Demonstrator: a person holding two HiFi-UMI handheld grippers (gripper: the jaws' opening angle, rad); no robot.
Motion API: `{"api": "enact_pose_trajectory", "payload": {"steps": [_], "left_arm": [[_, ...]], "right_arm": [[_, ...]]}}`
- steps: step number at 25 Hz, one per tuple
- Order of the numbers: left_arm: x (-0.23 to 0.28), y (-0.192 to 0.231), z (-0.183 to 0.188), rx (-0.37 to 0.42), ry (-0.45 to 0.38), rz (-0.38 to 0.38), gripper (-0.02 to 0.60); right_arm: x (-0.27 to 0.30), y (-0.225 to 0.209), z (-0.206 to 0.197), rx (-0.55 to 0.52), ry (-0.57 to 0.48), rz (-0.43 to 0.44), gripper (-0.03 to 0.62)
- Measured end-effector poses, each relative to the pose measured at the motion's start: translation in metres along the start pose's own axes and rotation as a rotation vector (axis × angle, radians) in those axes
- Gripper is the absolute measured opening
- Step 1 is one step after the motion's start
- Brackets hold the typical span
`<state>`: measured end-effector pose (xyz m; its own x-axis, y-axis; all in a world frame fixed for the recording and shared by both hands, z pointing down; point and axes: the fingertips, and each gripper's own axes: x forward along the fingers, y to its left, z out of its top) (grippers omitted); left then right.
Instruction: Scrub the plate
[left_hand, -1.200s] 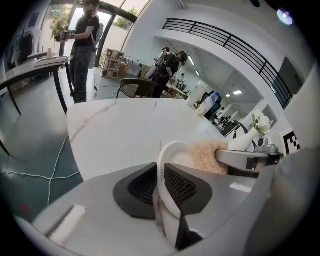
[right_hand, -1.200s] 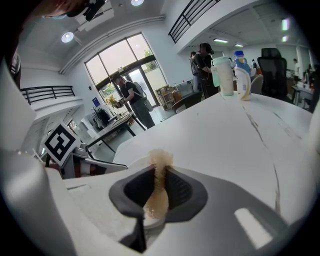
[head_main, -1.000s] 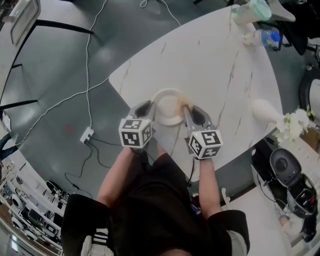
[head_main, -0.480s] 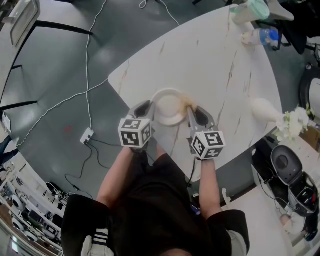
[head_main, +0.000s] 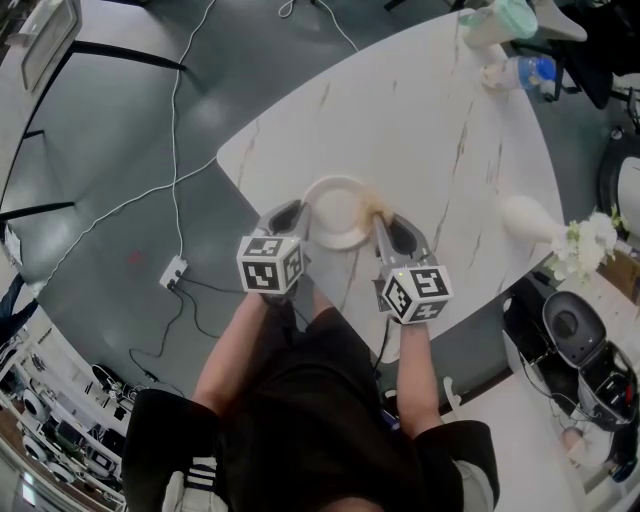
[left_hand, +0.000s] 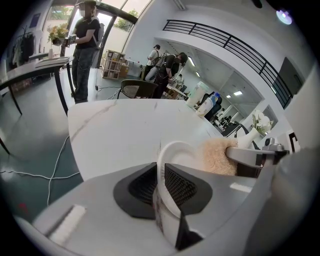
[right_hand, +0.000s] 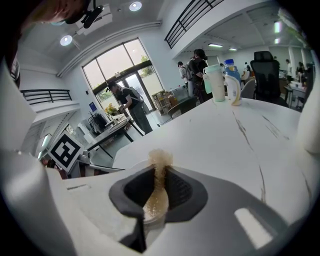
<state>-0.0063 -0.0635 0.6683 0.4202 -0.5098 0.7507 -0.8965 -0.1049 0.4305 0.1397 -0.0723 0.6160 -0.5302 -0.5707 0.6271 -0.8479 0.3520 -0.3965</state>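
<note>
A small white plate (head_main: 338, 212) stands tilted on its edge over the near part of the marble table (head_main: 440, 130). My left gripper (head_main: 291, 217) is shut on the plate's left rim; in the left gripper view the rim (left_hand: 172, 150) runs between the dark pads (left_hand: 182, 185). My right gripper (head_main: 382, 222) is shut on a tan fuzzy sponge (head_main: 376, 208), which presses against the plate's right side. The sponge (right_hand: 160, 159) sticks out past the right gripper's (right_hand: 159, 172) pads, and it shows beside the plate as a tuft (left_hand: 217, 156) in the left gripper view.
Bottles and a cup (head_main: 510, 30) stand at the table's far end. A white vase (head_main: 530, 222) with flowers sits at the right edge. A cable and power strip (head_main: 174, 268) lie on the floor to the left. People (left_hand: 85, 40) stand in the background.
The right gripper with the sponge has shifted slightly right and toward me along the plate. The left gripper and plate have stayed almost still.
</note>
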Motion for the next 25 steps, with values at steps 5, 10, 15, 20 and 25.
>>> {"api": "enact_pose_trajectory", "payload": {"steps": [5, 10, 15, 20, 25], "left_arm": [[-0.001, -0.001, -0.001, -0.009, -0.005, -0.002, 0.055], [-0.002, -0.001, -0.001, -0.006, -0.012, -0.005, 0.055], [-0.002, -0.001, -0.002, -0.008, -0.017, -0.006, 0.055], [-0.002, -0.001, -0.002, -0.011, -0.025, -0.009, 0.055], [-0.004, -0.002, -0.002, -0.014, -0.031, -0.012, 0.055]], "right_arm": [[0.000, 0.015, -0.004, 0.011, 0.003, 0.037, 0.049], [0.004, 0.037, -0.008, -0.009, 0.016, 0.093, 0.049], [0.012, 0.058, -0.018, -0.024, 0.040, 0.141, 0.049], [0.020, 0.073, -0.029, -0.034, 0.073, 0.178, 0.049], [0.023, 0.085, -0.036, -0.040, 0.085, 0.198, 0.049]]}}
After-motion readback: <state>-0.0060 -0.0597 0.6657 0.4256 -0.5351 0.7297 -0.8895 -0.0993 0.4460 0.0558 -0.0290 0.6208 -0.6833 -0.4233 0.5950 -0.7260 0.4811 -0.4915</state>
